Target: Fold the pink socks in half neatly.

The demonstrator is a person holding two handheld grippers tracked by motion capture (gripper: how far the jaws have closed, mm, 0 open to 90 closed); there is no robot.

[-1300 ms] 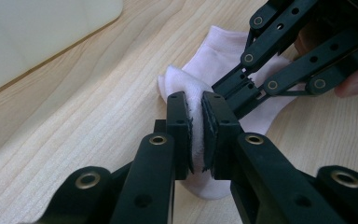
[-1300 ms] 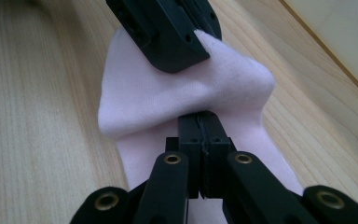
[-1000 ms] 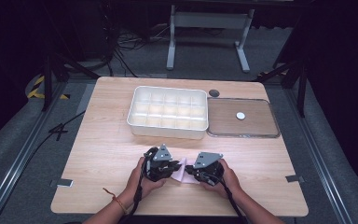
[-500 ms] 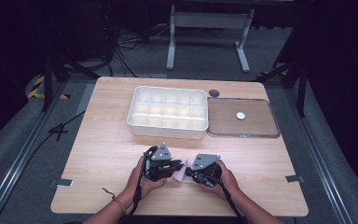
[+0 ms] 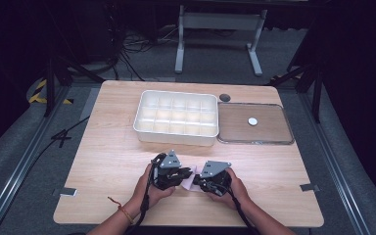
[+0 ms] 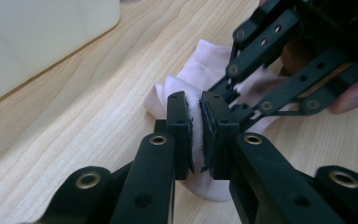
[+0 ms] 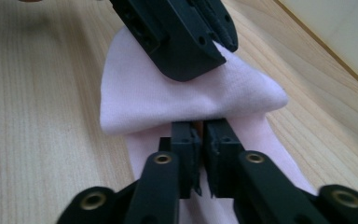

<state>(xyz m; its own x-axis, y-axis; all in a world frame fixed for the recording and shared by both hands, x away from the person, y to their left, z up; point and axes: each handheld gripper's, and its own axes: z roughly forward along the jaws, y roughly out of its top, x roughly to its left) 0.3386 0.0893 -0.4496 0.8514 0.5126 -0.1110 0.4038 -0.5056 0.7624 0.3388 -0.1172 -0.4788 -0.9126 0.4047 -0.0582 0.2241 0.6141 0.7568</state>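
Pink cloth [image 5: 190, 181], soft and pale, lies on the wooden surface [image 5: 107, 161] near the person's edge, between the two grippers and well apart from the white compartment tray [image 5: 176, 118] farther back. The left gripper [image 6: 195, 133] has its fingers closed narrowly on a fold of the cloth, a thin white-pink strip pressed between the black pads in the left gripper view. The right gripper [image 7: 199, 158] also has its fingers drawn close together, pinching the cloth at the edge nearest it, where a folded layer bulges just beyond the tips in the right gripper view. In the high view both grippers sit close together, the left gripper [image 5: 169, 171] held by the left hand [image 5: 152, 188] and the right gripper [image 5: 214, 177] by the right hand [image 5: 232, 188], their tips pointing toward each other over the cloth. Beside the tray on its right lies a flat clear lid [image 5: 254, 125] with a small white disc at its middle, and a small dark round thing [image 5: 224, 97] sits on the surface just behind them.
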